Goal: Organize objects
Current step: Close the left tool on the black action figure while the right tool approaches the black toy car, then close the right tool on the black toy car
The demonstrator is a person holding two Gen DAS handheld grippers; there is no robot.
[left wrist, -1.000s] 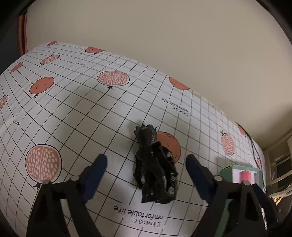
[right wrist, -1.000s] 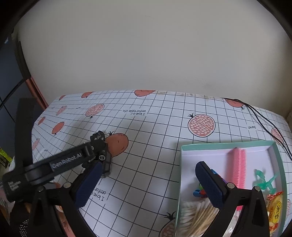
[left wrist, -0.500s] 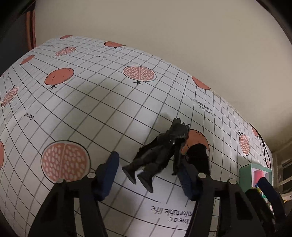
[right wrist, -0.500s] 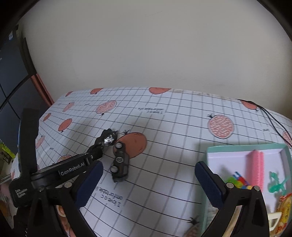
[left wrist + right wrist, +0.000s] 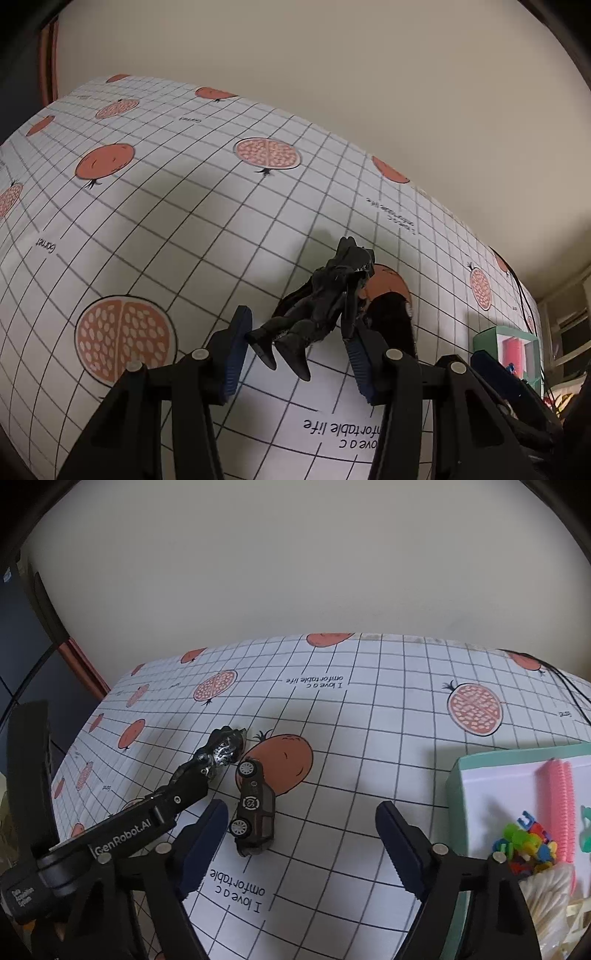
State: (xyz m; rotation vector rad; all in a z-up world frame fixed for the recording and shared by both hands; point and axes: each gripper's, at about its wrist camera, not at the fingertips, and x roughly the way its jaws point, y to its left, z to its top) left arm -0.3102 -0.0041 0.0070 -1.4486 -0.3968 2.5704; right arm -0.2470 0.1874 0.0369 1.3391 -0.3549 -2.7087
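One black dinosaur figure, one dark toy car, one green tray, one pink comb, one heap of coloured pieces, two grippers.

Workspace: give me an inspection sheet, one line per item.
Surface: table under a grid cloth printed with pomegranates.
Job's things: dark dinosaur figure lifted between the left tongs' pads; toy car on its side on the cloth; teal tray at right.
Clutter: pink comb, coloured bits and cotton swabs in the tray.
Grippers: left tongs shut on the figure; right tongs open, empty, above the cloth near the car.
Cables: black cable along the table's far right edge.
Surroundings: plain wall behind.
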